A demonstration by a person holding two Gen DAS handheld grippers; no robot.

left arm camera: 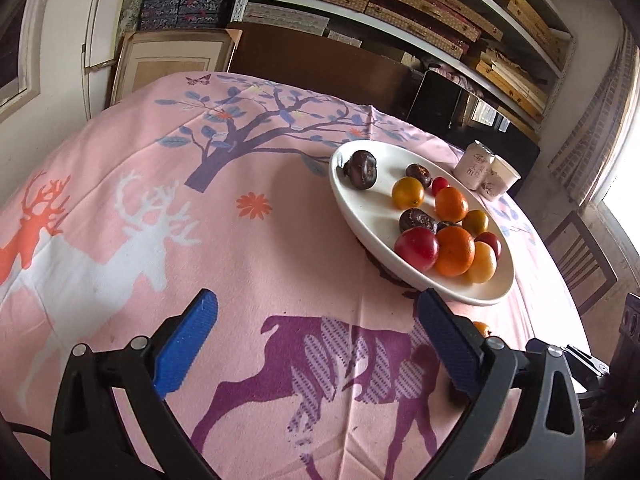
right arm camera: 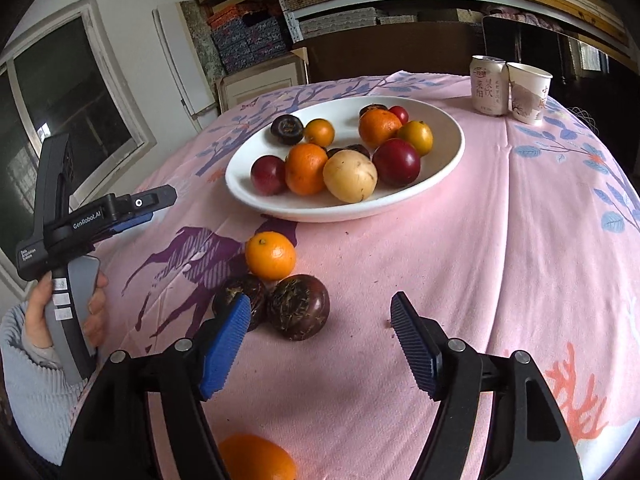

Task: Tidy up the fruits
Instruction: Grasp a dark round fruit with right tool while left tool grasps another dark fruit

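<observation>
Loose fruit waits short of the plate

Right claw (right arm camera: 320, 340), jaws apart and empty, points at two dark fruits (right arm camera: 298, 306) and an orange (right arm camera: 270, 255) just ahead-left on the pink-clothed worktop (right arm camera: 500, 240), near the white plate (right arm camera: 448, 160); left claw (left arm camera: 316, 344), wide open, hangs farther off before crowded shelves.

Left gripper (left arm camera: 318, 326) fingers spread, right gripper (right arm camera: 320, 318) likewise

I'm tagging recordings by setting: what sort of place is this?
Probably a lived-in home room doubling as storage: a table under a pink deer-print cloth, a white plate of fruit, and shelves stacked with flat boxes behind.
</observation>
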